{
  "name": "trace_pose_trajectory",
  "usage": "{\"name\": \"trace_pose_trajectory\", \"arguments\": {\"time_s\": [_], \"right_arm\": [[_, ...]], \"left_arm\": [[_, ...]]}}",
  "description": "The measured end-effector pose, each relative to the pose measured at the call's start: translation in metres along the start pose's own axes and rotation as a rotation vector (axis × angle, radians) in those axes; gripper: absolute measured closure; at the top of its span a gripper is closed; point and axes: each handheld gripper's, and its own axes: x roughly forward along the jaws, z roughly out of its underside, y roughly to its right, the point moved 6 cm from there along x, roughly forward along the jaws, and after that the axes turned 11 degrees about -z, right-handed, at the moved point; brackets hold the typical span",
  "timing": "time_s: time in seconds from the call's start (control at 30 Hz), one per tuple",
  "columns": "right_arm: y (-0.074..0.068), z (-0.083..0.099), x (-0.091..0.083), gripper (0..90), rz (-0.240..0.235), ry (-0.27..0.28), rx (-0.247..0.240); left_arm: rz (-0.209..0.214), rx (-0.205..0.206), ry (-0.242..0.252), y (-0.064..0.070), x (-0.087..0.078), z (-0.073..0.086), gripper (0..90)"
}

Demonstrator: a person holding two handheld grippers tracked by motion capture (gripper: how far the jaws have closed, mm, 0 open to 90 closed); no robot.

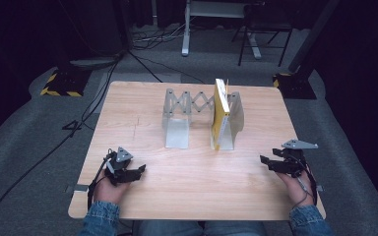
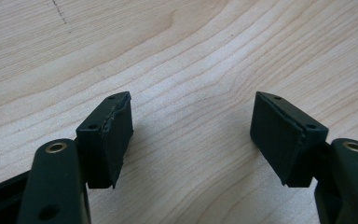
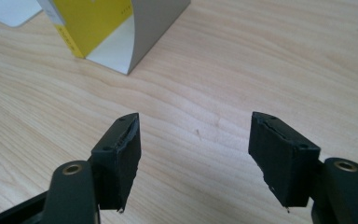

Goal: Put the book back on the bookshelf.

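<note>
From the high view, one yellow book point(image 1: 220, 112) stands upright in one expanding metal rack point(image 1: 193, 104) at the tabletop's point(image 1: 187, 191) far middle. The left gripper point(image 1: 139, 170) and right gripper point(image 1: 264, 161) rest near the front corners, well apart from it. In the left gripper view, the fingers point(image 2: 109, 140) gape wide over bare wood. In the right gripper view, the fingers point(image 3: 121, 156) also stand wide, holding nothing, facing the book point(image 3: 91, 21). A careless nudge would likely topple it, since it stands alone.

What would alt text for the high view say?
A yellow book stands upright in a grey expanding rack on a wooden table. Nearer the camera, a person's hands rest an open left tool and right tool on the table, apart from the rack.
</note>
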Motion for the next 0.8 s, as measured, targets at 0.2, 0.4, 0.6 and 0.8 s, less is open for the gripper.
{"name": "trace_pose_trajectory", "arguments": {"time_s": [0.2,0.4,0.6,0.8], "right_arm": [[0.002,0.015,0.010,34.3,0.006,-0.032,0.016],[0.003,0.029,0.018,34.7,0.012,-0.057,0.024],[0.002,0.038,0.024,33.9,0.020,-0.070,0.015],[0.000,0.041,0.029,25.0,0.030,-0.020,-0.046]], "left_arm": [[0.000,0.002,-0.001,0.000,0.000,0.000,30.3],[-0.001,-0.002,0.002,0.000,0.000,0.000,30.3],[0.000,0.001,-0.001,0.000,0.000,0.000,30.3],[-0.001,-0.004,0.003,0.000,0.000,0.000,30.3]]}}
